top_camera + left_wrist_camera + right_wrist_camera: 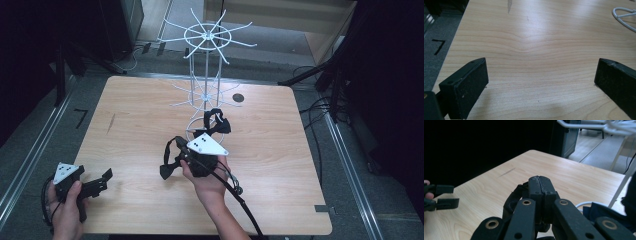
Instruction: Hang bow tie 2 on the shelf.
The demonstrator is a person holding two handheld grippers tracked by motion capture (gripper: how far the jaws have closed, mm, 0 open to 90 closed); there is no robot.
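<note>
The tall white wire rack (pixel 206 75) blocks the wooden table (pixel 280 150) at twelve o'clock, black straps (pixel 218 121) draped at its base; bare boards lie open from seven to ten o'clock.

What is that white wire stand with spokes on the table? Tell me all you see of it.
The white wire stand looks like thin coated metal. Upright rods join two wheels of hooked spokes, a large one on top and a smaller one lower down, to a ring base resting on the wooden table. A black strap hangs against its lower part.
</note>
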